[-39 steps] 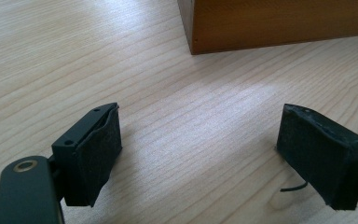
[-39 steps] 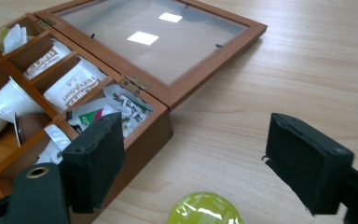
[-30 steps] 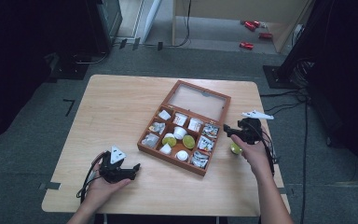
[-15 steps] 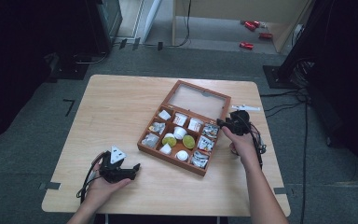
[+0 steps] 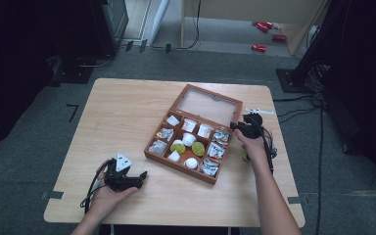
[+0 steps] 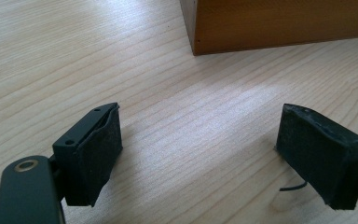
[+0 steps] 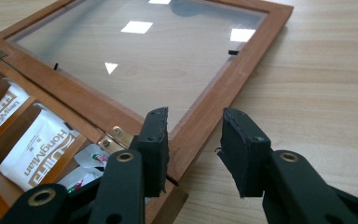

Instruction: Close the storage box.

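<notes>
Surface, high view: pale wooden table (image 5: 127, 112) on grey floor; compartmented wooden box (image 5: 192, 142) right of centre, glass lid (image 5: 206, 105) lying open flat.

Left gripper view: left gripper (image 6: 200, 154) jaws wide apart, empty, resting near the box wall.

Right gripper view: right gripper (image 7: 193, 140) jaws have just been closing, straddling the lid's wooden frame edge, not yet pinching.

Advice: seat both pads squarely on the frame before lifting.

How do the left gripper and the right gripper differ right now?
The left gripper rests low on bare table, short of the wooden box; the right gripper sits at the box's far right corner, by the hinge of its open glass lid. The left gripper's jaws stand wide apart; the right gripper's have just been closing to a narrow gap. Both are black, hand-held, and grip nothing.
</notes>
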A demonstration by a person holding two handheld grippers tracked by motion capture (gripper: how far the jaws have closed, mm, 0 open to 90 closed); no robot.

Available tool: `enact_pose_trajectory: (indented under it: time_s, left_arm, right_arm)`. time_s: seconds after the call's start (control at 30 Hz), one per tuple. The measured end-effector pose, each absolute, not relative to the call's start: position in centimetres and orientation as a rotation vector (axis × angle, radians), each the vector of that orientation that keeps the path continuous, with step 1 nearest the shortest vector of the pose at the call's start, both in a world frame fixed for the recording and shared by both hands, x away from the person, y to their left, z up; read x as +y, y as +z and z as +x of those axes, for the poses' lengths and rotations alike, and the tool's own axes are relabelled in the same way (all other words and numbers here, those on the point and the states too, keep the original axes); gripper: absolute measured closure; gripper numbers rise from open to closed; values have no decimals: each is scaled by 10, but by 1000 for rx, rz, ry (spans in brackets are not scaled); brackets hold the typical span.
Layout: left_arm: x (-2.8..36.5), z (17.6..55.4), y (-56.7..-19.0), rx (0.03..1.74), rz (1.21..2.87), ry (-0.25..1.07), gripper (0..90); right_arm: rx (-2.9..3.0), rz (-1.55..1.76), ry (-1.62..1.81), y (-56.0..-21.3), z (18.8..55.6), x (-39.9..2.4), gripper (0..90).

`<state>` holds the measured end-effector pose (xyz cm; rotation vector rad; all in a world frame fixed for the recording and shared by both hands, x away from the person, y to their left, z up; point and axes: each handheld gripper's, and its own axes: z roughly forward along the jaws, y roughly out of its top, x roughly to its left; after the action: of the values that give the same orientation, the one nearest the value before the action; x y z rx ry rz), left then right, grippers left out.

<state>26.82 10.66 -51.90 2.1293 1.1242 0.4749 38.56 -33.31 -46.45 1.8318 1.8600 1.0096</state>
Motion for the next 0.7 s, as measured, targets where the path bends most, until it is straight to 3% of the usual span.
enact_pose_trajectory:
  time_s: [0.7]
  left_arm:
    - [107,268,-519,1124,2130,474,149]
  right_arm:
    - [1720,2049,1051,-470,408,-334,618]
